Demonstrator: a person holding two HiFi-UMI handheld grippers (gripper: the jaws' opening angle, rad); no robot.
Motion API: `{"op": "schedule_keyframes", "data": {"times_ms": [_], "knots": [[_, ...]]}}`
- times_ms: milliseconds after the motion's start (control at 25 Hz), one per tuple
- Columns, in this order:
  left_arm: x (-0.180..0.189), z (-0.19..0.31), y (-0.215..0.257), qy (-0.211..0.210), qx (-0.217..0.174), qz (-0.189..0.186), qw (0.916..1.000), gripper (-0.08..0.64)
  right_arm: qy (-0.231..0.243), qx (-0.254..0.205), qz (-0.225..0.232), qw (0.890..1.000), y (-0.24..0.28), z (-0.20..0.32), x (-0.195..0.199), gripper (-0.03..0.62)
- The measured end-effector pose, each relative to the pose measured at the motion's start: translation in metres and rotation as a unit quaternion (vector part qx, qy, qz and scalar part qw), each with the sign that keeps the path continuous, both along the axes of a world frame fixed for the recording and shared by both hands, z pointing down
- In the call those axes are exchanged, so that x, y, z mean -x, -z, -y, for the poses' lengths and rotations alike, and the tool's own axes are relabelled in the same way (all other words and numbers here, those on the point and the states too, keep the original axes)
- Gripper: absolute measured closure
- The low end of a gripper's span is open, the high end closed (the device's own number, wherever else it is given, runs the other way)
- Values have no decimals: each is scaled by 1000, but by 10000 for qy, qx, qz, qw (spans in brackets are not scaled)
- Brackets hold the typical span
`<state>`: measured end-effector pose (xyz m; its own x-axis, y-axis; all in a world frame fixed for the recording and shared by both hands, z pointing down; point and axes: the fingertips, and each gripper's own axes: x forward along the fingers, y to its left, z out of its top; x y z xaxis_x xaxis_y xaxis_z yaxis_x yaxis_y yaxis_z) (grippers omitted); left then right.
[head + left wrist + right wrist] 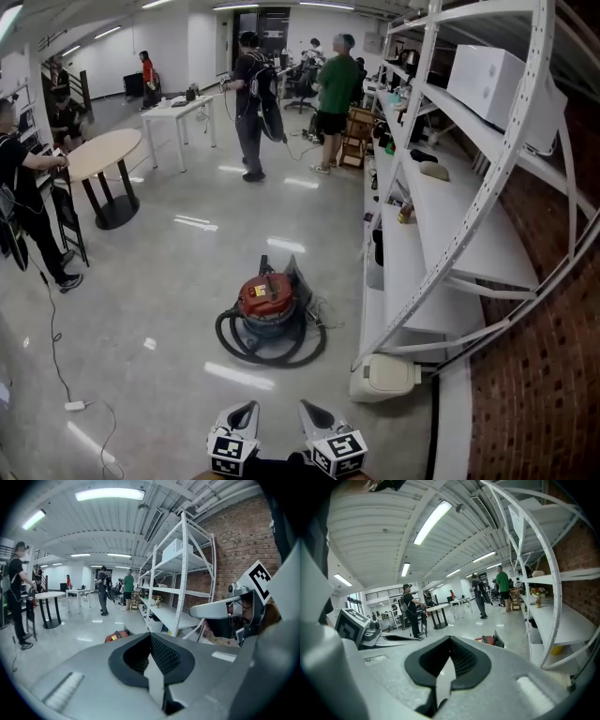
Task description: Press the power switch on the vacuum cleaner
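Note:
The vacuum cleaner [270,302] stands on the glossy floor in the middle of the head view. It has a red top and a dark blue body, with a black hose [234,345] coiled round its base. Both grippers are at the bottom edge, well short of it. My left gripper [249,408] and right gripper [307,407] point toward the vacuum side by side. In the left gripper view the jaws of the left gripper [150,636] meet, empty, and the vacuum [116,635] shows far beyond. The right gripper [450,639] is likewise shut on nothing, with the vacuum [488,640] distant.
A white shelving rack [427,216] runs along the brick wall at the right, with a white bin [384,377] at its foot. A round table [98,153] and a person [23,202] are at the left. A cable and plug block [75,405] lie on the floor. Other people stand far back.

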<state>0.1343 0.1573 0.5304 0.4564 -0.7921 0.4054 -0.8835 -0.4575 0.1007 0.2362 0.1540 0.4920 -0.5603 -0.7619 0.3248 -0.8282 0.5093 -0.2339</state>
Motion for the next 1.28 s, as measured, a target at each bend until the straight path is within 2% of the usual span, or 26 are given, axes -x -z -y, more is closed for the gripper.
{"op": "schedule_keyframes", "data": {"times_ms": [160, 320, 600, 800, 1040, 1280], "knots": [[22, 34, 6, -83, -49, -91, 9999, 543, -138, 73, -79, 9998, 1, 25, 17, 600], [53, 68, 9, 7, -83, -209, 9997, 543, -201, 120, -163, 9996, 7, 56, 44, 600], [103, 108, 7, 162, -52, -414, 9990, 543, -335, -53, 18, 9994, 25, 102, 84, 600], [139, 132, 9, 224, -133, -516, 9983, 543, -414, 5, -185, 9990, 24, 127, 110, 600], [190, 150, 14, 351, -187, -555, 9977, 543, -325, -1, -180, 9993, 29, 149, 160, 600], [214, 160, 12, 461, -187, -632, 9968, 543, -201, -1, -236, 9995, 29, 164, 187, 600]]}}
